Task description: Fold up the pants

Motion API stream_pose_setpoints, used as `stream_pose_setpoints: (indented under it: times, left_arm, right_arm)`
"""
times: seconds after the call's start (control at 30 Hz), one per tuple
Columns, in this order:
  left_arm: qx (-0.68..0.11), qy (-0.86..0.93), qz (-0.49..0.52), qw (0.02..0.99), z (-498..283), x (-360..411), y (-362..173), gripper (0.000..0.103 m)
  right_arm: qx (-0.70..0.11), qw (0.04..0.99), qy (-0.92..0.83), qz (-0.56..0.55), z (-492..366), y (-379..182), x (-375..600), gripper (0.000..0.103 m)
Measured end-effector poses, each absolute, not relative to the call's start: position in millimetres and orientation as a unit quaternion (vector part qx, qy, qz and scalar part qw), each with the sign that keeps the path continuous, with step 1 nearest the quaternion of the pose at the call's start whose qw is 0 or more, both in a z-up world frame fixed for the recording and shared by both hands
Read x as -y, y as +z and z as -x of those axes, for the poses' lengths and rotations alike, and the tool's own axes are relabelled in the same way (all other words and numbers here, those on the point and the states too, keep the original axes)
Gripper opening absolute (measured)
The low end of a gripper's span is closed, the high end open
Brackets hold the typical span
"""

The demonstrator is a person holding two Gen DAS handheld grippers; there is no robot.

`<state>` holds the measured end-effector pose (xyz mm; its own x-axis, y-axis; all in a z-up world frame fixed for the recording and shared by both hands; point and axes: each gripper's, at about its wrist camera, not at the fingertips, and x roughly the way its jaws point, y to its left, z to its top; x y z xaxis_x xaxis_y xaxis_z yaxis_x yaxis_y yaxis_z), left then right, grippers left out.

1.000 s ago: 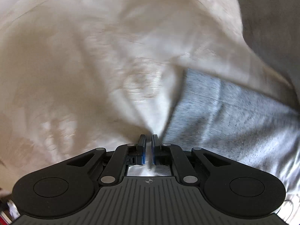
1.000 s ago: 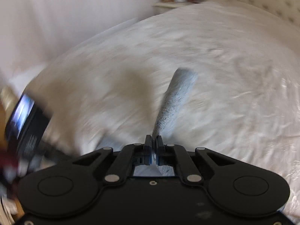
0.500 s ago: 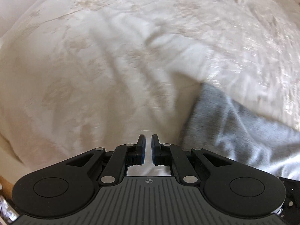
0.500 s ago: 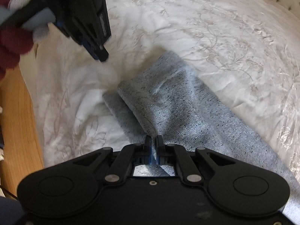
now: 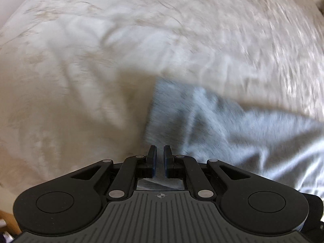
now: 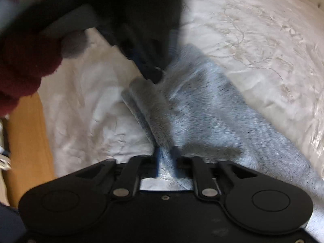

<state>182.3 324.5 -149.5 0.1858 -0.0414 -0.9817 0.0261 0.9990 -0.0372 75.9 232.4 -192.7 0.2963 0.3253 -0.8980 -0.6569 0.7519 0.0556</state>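
Grey speckled pants (image 6: 202, 117) lie folded on a white embroidered bedspread (image 6: 253, 30); they also show in the left wrist view (image 5: 222, 121). My right gripper (image 6: 167, 151) has its jaws slightly parted around the near edge of the fabric. My left gripper (image 5: 159, 151) has a narrow gap between its jaws, with the pants' edge just ahead of the tips. The left gripper also shows in the right wrist view (image 6: 149, 68), with its tips at the far corner of the folded pants. Both views are blurred by motion.
The bedspread (image 5: 101, 60) fills the left wrist view. A wooden bed edge (image 6: 26, 141) runs along the left in the right wrist view. A hand in a dark red sleeve (image 6: 24, 64) holds the left gripper at upper left.
The left gripper let go of the fabric, lifted, and has come down to the far corner of the fold. The right gripper's jaws have parted a little on the pants' near edge.
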Motion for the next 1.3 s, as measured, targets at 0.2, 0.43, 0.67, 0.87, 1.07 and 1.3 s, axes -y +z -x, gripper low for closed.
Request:
stream_pose_setpoints:
  times: [0.2,0.43,0.67,0.87,1.07,1.3]
  left_arm:
    - [-0.65,-0.03,-0.096,0.754,-182.0,-302.9,-184.3,0.008]
    - [-0.644,-0.053,-0.177,0.743,-186.8,-288.2,-196.5,0.008]
    - [-0.643,-0.06,-0.209,0.734,-189.3,-280.2,-199.5,0.007]
    - [-0.644,-0.06,-0.219,0.73,-190.6,-275.1,-199.6,0.008]
    - [-0.646,-0.058,-0.214,0.731,-190.4,-275.8,-197.5,0.008]
    - [-0.648,-0.061,-0.207,0.73,-192.7,-284.5,-194.5,0.008]
  right_arm:
    - [-0.496,0.835,0.231,0.057,-63.9,-164.2,-183.2,0.048]
    - [-0.538,0.834,-0.019,-0.12,-44.6,-170.3,-57.9,0.048]
    - [-0.505,0.77,-0.23,-0.315,-13.0,-197.7,40.9,0.048]
    - [-0.466,0.728,-0.279,-0.418,9.1,-216.4,78.4,0.048]
    - [-0.464,0.703,-0.303,-0.445,14.4,-219.3,90.1,0.048]
    - [-0.462,0.697,-0.307,-0.454,31.8,-217.7,93.7,0.049]
